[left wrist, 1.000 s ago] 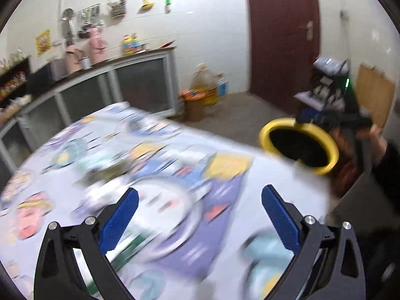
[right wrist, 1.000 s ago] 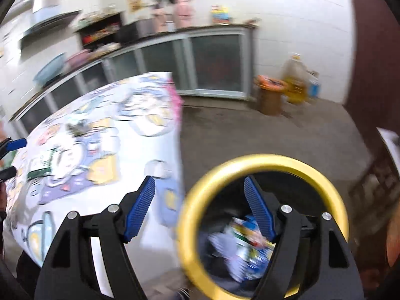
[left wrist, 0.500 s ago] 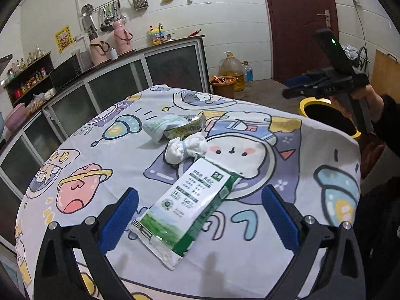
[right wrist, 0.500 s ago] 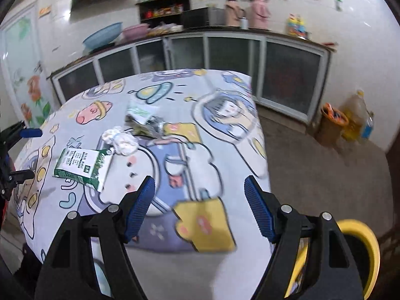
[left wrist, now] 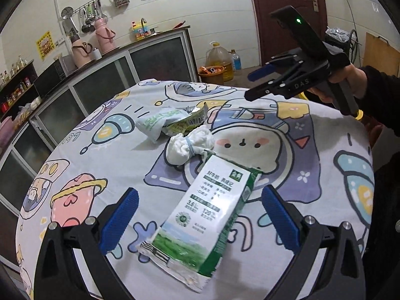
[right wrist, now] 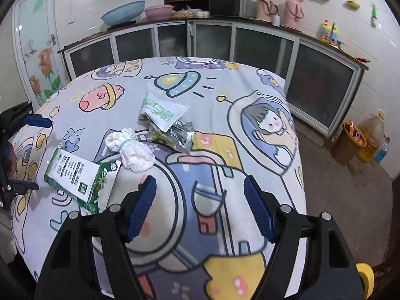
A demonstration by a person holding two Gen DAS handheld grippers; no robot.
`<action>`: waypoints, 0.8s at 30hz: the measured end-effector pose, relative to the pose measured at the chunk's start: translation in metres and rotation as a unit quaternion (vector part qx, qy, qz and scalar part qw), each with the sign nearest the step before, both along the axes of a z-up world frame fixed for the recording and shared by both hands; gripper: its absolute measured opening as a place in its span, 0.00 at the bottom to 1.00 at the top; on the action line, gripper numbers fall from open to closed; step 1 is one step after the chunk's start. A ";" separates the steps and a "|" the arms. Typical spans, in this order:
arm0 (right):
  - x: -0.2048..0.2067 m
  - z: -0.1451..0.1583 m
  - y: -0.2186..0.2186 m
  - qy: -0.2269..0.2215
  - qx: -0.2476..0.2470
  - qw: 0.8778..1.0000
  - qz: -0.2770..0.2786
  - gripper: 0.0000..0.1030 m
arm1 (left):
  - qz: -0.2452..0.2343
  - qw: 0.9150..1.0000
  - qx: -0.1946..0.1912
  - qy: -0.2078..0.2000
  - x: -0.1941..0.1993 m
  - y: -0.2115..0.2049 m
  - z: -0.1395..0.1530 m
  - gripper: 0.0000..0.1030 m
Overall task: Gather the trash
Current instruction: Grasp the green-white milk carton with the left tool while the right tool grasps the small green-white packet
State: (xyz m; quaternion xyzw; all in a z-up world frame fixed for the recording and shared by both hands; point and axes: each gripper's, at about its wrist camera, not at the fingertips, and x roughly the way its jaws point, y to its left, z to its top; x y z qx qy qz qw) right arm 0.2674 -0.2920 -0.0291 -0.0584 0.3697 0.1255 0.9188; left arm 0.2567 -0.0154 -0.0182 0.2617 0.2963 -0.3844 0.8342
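A flattened green and white milk carton point(left wrist: 202, 220) lies on the cartoon tablecloth, between the open fingers of my left gripper point(left wrist: 198, 218). Beyond it lie a crumpled white tissue wad point(left wrist: 191, 146) and torn snack wrappers point(left wrist: 172, 122). My right gripper point(right wrist: 200, 207) is open and empty above the table edge; the carton point(right wrist: 80, 172), the tissue wad point(right wrist: 132, 150) and the wrappers point(right wrist: 166, 122) lie ahead to its left. It also shows in the left wrist view point(left wrist: 260, 82), held over the table's far right.
The round table point(right wrist: 250, 95) carries a cartoon cloth. A yellow-rimmed bin point(right wrist: 365, 280) shows at the right wrist view's bottom right. Cabinets point(right wrist: 262, 47) line the walls. An orange bucket point(right wrist: 350, 142) and an oil jug point(right wrist: 372, 137) stand on the floor. A dark red door point(left wrist: 287, 17) is behind.
Both grippers have swung from the yellow bin back over the table. The left one has closed in low around the milk carton. The right one has moved in over the table edge.
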 end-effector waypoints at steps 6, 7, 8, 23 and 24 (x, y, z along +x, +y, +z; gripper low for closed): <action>0.018 0.001 0.013 -0.003 -0.015 1.000 0.016 0.64 | -0.017 1.000 0.010 0.010 0.009 -0.004 -0.005 0.92; 0.021 0.002 0.014 -0.003 -0.018 1.000 0.019 0.64 | -0.019 1.000 0.011 0.013 0.011 -0.004 -0.007 0.92; 0.024 0.002 0.016 -0.002 -0.020 1.000 0.023 0.64 | -0.020 1.000 0.013 0.015 0.012 -0.005 -0.008 0.92; 0.108 0.009 0.056 0.057 0.010 0.993 0.104 0.55 | -0.046 0.996 0.017 0.078 0.044 -0.021 -0.019 0.92; 0.111 0.007 0.058 0.061 0.014 0.992 0.108 0.55 | -0.046 0.995 0.015 0.084 0.047 -0.022 -0.020 0.92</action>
